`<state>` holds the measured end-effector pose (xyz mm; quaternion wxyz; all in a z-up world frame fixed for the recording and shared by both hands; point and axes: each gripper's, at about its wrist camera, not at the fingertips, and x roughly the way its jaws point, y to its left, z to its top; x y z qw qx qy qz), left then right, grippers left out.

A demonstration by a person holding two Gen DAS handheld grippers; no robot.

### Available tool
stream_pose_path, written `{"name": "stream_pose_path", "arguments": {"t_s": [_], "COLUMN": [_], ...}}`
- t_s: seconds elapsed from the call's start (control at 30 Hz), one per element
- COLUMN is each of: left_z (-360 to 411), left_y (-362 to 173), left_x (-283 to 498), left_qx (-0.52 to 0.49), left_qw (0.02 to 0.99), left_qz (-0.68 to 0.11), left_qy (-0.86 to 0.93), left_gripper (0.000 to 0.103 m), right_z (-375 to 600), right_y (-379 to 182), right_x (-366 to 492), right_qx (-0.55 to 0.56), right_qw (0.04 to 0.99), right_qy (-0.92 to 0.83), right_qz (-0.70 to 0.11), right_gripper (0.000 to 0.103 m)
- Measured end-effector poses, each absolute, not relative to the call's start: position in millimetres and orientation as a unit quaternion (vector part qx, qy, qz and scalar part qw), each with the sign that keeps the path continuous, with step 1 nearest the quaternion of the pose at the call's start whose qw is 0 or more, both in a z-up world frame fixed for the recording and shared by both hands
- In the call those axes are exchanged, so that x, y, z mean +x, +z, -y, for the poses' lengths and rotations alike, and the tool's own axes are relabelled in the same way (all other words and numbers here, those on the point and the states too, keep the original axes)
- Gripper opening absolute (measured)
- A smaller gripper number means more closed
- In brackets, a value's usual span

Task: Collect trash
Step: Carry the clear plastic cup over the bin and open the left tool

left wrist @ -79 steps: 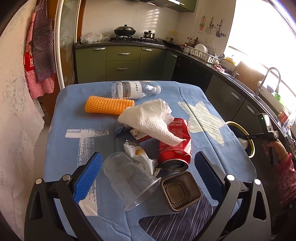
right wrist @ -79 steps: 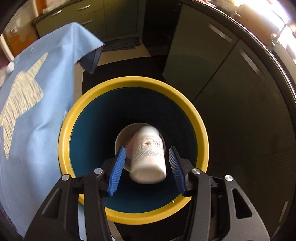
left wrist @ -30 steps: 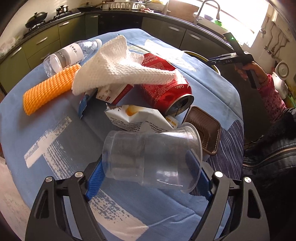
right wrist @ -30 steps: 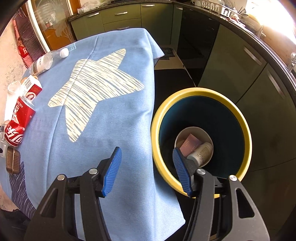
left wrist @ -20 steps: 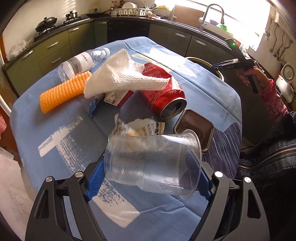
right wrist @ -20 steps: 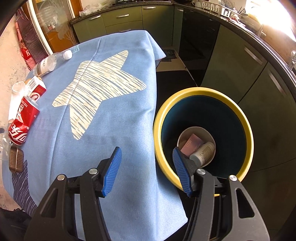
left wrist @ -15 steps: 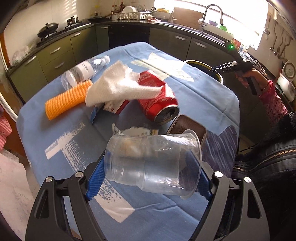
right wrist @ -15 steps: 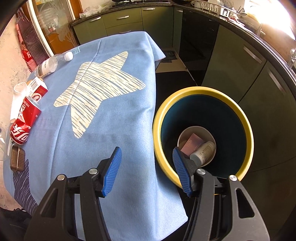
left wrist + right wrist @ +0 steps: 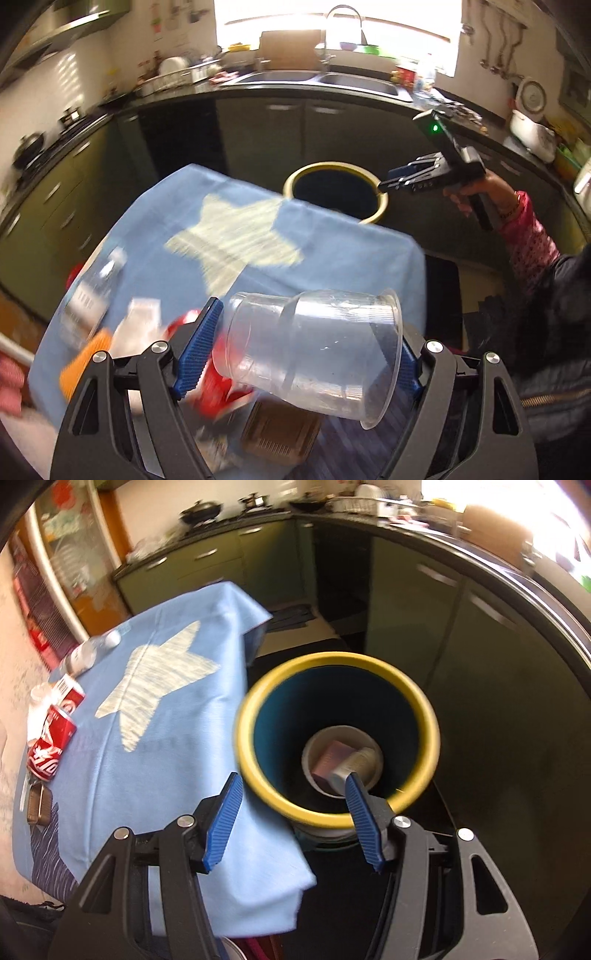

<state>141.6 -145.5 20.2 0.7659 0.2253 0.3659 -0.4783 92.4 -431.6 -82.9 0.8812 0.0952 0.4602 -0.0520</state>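
Between my left gripper (image 9: 299, 354)'s blue pads (image 9: 197, 350) I have the clear plastic cup (image 9: 314, 350) clamped on its side, base against the left pad and wide mouth toward the right one, held above the table. My right gripper (image 9: 295, 819) has its pads parted with nothing between them (its left pad over the cloth's edge, its right pad over the bin's near rim).

Below the cup, I see the rest of the trash on the blue tablecloth (image 9: 332, 254), heavily blurred: a brown tray (image 9: 280, 432) just under the cup, a red can (image 9: 50, 744) beside it, something orange (image 9: 85, 362), and a plastic bottle (image 9: 92, 291) lying farther left. The white star print (image 9: 236, 236) lies bare beyond them.

Past the table's far edge stands the yellow-rimmed bin (image 9: 380, 210), dark blue inside. From the right wrist view I look straight into it: a pinkish box (image 9: 332, 760) and a small pale container (image 9: 354, 762) rest at the bottom. The left view also shows a hand (image 9: 480, 192) in a pink sleeve holding the right gripper near the bin's rim.
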Motion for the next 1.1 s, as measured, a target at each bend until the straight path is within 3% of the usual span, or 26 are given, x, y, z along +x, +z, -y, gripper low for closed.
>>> {"name": "stream_pose_path", "arguments": {"t_s": [0.37, 0.63, 0.7, 0.83, 1.1], "left_z": [368, 463, 476, 475, 380], "left_y": [-9, -50, -59, -55, 11], "left_x": [188, 236, 245, 251, 231], "left_qx": [0.259, 0.256, 0.257, 0.247, 0.196], "left_qw": [0.699, 0.702, 0.699, 0.714, 0.789], "left_qz": [-0.383, -0.406, -0.421, -0.413, -0.356], "left_qy": [-0.546, -0.525, -0.518, -0.508, -0.462], "left_gripper": [0.08, 0.081, 0.087, 0.089, 0.098], "right_z": [502, 530, 532, 529, 511], "right_y": [-88, -96, -98, -97, -97], "right_x": [22, -5, -6, -3, 15], "right_qx": [0.16, 0.19, 0.193, 0.189, 0.176], "right_qw": [0.879, 0.87, 0.869, 0.869, 0.876], "right_qy": [-0.123, -0.158, -0.16, -0.155, -0.122], "right_qz": [-0.431, -0.426, -0.427, -0.429, -0.432], "right_gripper": [0.056, 0.057, 0.057, 0.057, 0.059]}}
